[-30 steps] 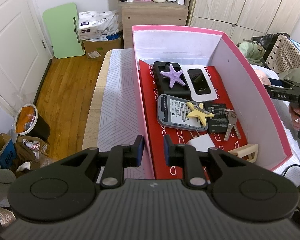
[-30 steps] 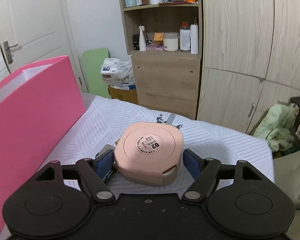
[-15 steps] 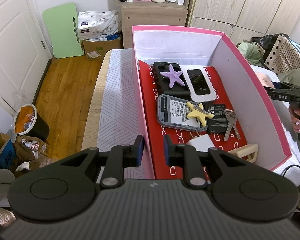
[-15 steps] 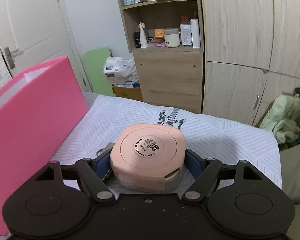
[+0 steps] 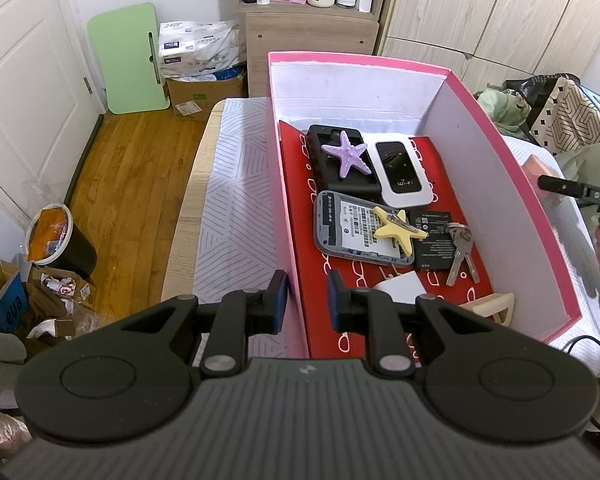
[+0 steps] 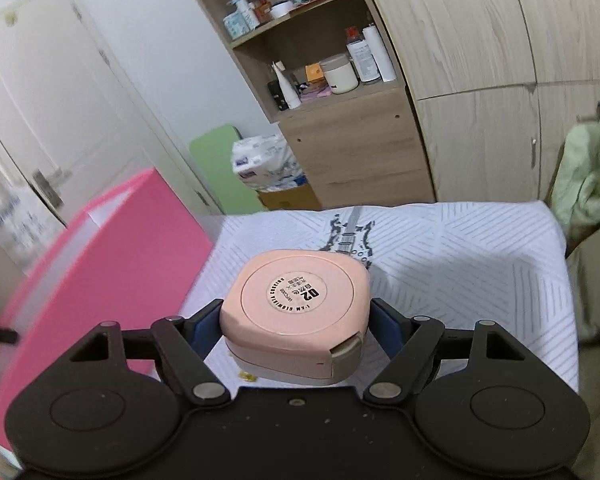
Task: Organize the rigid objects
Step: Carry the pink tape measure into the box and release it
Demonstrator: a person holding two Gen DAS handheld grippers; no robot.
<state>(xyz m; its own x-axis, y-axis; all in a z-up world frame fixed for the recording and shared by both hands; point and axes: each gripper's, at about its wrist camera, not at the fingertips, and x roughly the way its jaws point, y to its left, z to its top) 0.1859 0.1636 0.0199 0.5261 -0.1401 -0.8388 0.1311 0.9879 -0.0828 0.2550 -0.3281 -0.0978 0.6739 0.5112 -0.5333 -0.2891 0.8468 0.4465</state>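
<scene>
A pink box [image 5: 512,184] with white walls and a red floor stands on the bed. In it lie a purple starfish [image 5: 348,153], a yellow starfish [image 5: 398,229], a white Wi-Fi device [image 5: 400,172], a grey phone case [image 5: 340,228], keys [image 5: 460,252] and other small items. My left gripper [image 5: 307,304] is narrowly shut astride the box's near left wall. My right gripper [image 6: 296,320] is shut on a round pink case [image 6: 300,300], held tilted above the bed sheet. In the left wrist view that pink case [image 5: 534,166] shows just beyond the box's right wall.
The box's pink outer wall [image 6: 100,272] rises left of the right gripper. A patterned white sheet [image 6: 460,256] covers the bed. Wooden shelves [image 6: 340,92] and wardrobe doors stand behind. On the floor at left are a bin [image 5: 56,240] and a green board [image 5: 128,56].
My right gripper has rolled and shifted sideways, carrying the pink case up off the sheet. The left gripper and the box's contents have not moved.
</scene>
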